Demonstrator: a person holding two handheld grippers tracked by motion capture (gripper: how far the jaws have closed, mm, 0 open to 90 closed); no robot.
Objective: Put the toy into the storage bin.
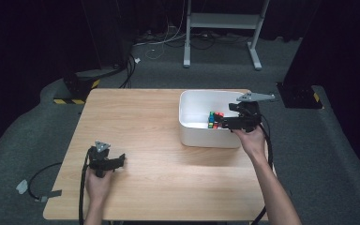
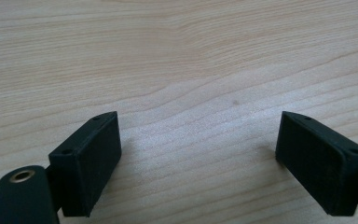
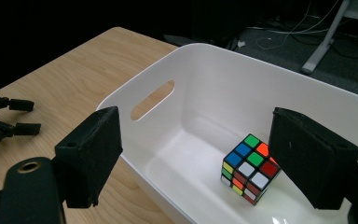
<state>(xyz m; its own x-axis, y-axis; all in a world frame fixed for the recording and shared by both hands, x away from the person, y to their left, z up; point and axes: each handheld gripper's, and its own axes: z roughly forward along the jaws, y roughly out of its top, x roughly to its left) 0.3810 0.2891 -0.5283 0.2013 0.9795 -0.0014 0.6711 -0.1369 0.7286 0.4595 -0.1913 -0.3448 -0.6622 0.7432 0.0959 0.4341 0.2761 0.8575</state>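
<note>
A wooden bench (image 1: 159, 140) is seen from above; a white bin (image 1: 192, 133) is set at its far right; a colour-tiled puzzle cube (image 3: 251, 168) is lying inside; the right gripper (image 3: 214, 158) is held wide open over it; the left gripper (image 2: 200, 163) is rested open, empty; the cube is judged light, rigid, smooth; opposite flat faces should be taken.

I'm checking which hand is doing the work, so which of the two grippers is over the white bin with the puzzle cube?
The right gripper, jaws open above the puzzle cube in the white bin. The left gripper rests on bare table, far from it.
</note>
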